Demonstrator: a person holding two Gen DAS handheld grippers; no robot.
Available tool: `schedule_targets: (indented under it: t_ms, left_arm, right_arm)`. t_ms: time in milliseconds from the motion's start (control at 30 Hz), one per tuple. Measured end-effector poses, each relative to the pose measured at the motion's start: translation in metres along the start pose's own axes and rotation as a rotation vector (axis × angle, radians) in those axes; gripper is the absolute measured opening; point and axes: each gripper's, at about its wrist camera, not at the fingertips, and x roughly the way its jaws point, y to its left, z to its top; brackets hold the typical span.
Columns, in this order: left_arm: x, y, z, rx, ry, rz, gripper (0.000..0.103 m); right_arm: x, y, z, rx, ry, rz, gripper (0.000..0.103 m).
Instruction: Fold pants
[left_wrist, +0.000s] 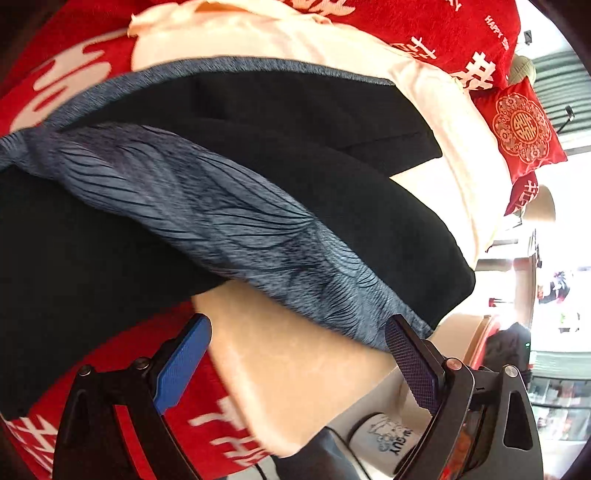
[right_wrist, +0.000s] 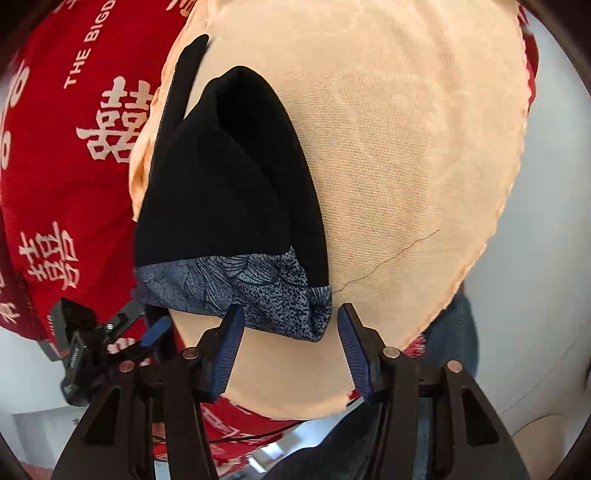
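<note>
On the peach cloth (right_wrist: 388, 155) that covers the red printed spread (right_wrist: 74, 184), the pants (right_wrist: 229, 192) lie partly folded: black fabric with a blue-grey patterned band (right_wrist: 240, 291) along the near edge. Seen from the right wrist, the garment tapers to a raised, peaked fold at the far end, and the patterned hem sits just ahead of the right tool (right_wrist: 290, 343), whose jaws stand apart with nothing between them. One corner of the band hangs very near the left-hand pad, but I cannot tell whether it touches.

From the left wrist the pants (left_wrist: 295, 155) spread wide, a twisted strip of the patterned band (left_wrist: 207, 225) running diagonally across the black layers. The left tool (left_wrist: 295, 365) is likewise spread wide and empty; its right-hand pad lies against, or just under, the lower end of that strip.

My reading is that both tools are lining up for a fresh grip on the near hem before the next fold. To do that well, each should pinch through all layers at the corners of the band, not just the top one, since the black layers look loosely stacked and could slide apart. Flattening the twisted strip first would keep the crease straight. Lifting both corners together and level should stop the peak at the far end from collapsing sideways.

A white mug (left_wrist: 384, 435) stands below the cloth's edge, clear of the work.
</note>
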Motion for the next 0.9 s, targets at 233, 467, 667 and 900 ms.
schedule_targets:
  t_ms: [233,467,667,900]
  left_arm:
    - [0.007,-0.015,0.016,-0.052,0.024,-0.049,0.028]
    - [-0.039,-0.049,0.074,0.025,-0.126,-0.002,0.028]
    - [-0.066,-0.047,0.122,0.032,-0.282,0.172,0.083]
    - [-0.07,0.002,0.112,-0.03,-0.263,0.378,0.083]
  right_arm:
    - [-0.031,0.033,0.029,0.022,-0.01,0.163,0.011]
    - [-0.053,0.14,0.115,-0.221,0.003,0.196,0.01]
    - [-0.013,0.21,0.21,-0.352,0.057,0.099,0.011]
    - [0.019,0.235,0.248,-0.453,0.032,-0.062,0.061]
